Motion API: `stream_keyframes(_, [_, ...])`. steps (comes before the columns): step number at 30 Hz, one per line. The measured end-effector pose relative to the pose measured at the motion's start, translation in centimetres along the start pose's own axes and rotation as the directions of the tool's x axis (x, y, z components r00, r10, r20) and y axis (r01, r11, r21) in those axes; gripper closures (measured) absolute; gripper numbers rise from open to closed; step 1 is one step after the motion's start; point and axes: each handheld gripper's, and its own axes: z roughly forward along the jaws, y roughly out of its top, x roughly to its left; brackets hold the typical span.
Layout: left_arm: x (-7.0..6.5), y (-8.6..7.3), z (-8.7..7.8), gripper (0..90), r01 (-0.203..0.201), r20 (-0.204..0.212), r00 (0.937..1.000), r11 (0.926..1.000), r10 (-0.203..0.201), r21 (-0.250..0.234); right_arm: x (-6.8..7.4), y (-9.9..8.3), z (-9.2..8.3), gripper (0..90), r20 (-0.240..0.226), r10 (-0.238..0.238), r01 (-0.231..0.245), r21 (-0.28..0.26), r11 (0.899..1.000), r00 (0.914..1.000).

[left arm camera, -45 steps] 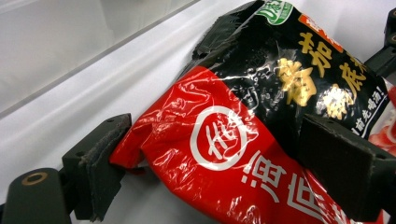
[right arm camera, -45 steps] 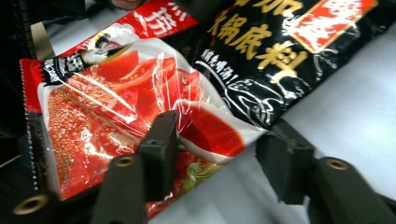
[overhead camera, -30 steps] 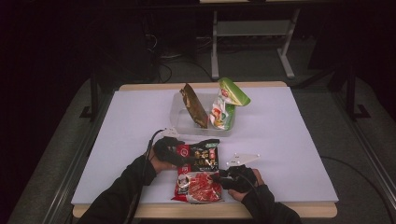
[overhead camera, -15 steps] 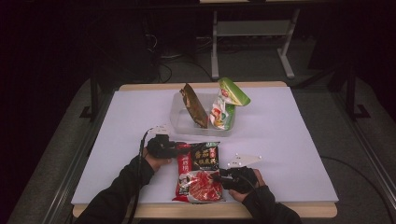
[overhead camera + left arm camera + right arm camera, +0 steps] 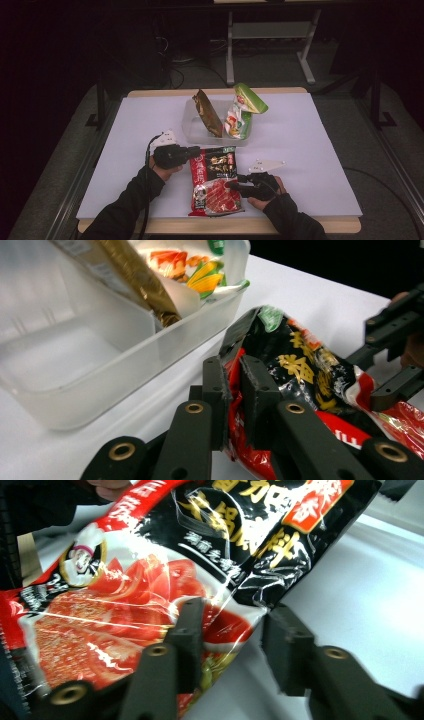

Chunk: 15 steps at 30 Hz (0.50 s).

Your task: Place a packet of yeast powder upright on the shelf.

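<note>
Room lying mostly in darkness beyond the white-topped table (image 5: 320,150), its wooden edge showing front and back. Grey floor (image 5: 395,165) spreading around it. Pale metal frame (image 5: 267,35) standing behind; cables (image 5: 175,70) trailing across the floor.

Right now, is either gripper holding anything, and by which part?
The left gripper is shut on the red-and-black packet, pinching its left edge. The right gripper has just been opening; the packet's right edge sits between its jaws, unclamped.
</note>
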Motion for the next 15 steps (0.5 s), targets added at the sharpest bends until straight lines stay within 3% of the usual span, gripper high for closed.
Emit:
stream_keyframes(7, [-0.3, 0.0, 0.0, 85.4, -0.019, -0.009, 0.9998, 0.9997, 0.019, -0.014, -1.0, 0.9, 1.1, 45.1, -0.054, 0.042, -0.039, 0.054, 0.998, 0.9977])
stream_keyframes(11, [-0.3, -0.2, 0.0, 85.2, -0.025, -0.012, 0.9996, 0.9995, 0.025, -0.021, -1.5, 1.0, 1.1, 65.3, -0.040, 0.079, -0.077, 0.045, 0.996, 0.9961])
stream_keyframes(15, [-0.2, -0.3, -0.1, 80.6, -0.018, -0.021, 0.9996, 0.9994, 0.017, -0.031, -1.3, 0.8, 0.8, 72.6, -0.032, 0.097, -0.097, 0.019, 0.995, 0.9947])
